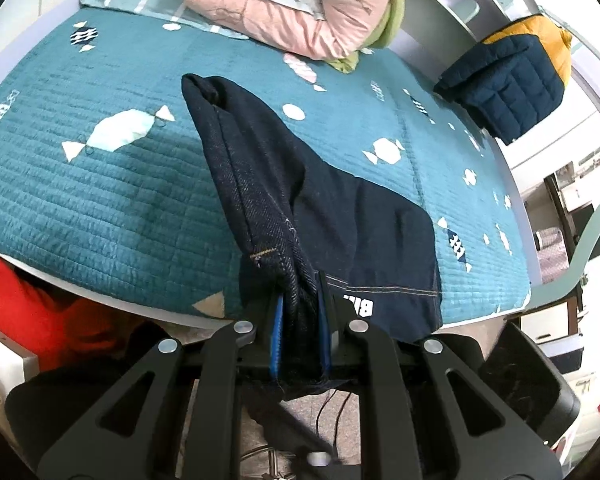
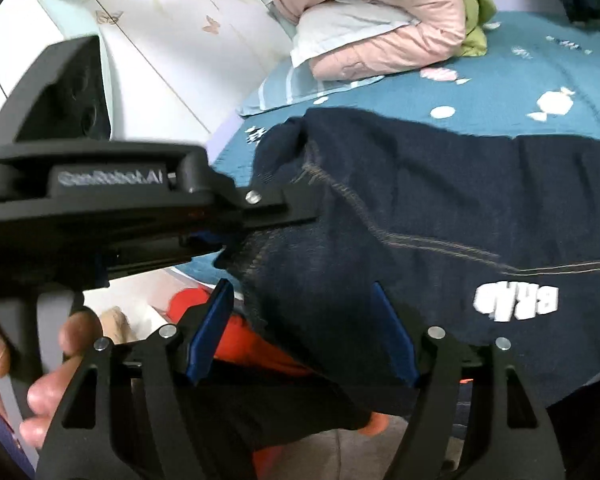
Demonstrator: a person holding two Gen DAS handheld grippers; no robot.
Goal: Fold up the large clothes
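Your bed (image 1: 112, 200) fills most of both views, covered by a teal quilted bedspread (image 1: 80, 184) printed with white candy shapes; its far corners are cut off by the fisheye rim. The dark denim garment (image 1: 284, 184) lies across the spread with its near end hanging over the bed's edge toward you, a white printed logo (image 2: 516, 304) on it that is too blurred to read in full. At the head of the bed a pink quilt (image 1: 300, 8) is folded around a pale pillow (image 2: 348, 28), with a green layer (image 1: 392, 16) showing beneath it. A navy and yellow puffer jacket (image 1: 512, 80) sits at the bed's far right edge. Something red-orange (image 1: 32, 312) shows below the bed's edge; you cannot tell what it is. The room beyond the bed on the right is small and hard to make out.

Your left gripper (image 1: 300, 332) is closed, with its blue pads clamped on a bunched edge of the denim. Your right gripper (image 2: 300, 332) has its jaws spread apart; cloth drapes between them and hides part of the right finger. Your left hand (image 2: 28, 368) shows at the edge, partly cropped.
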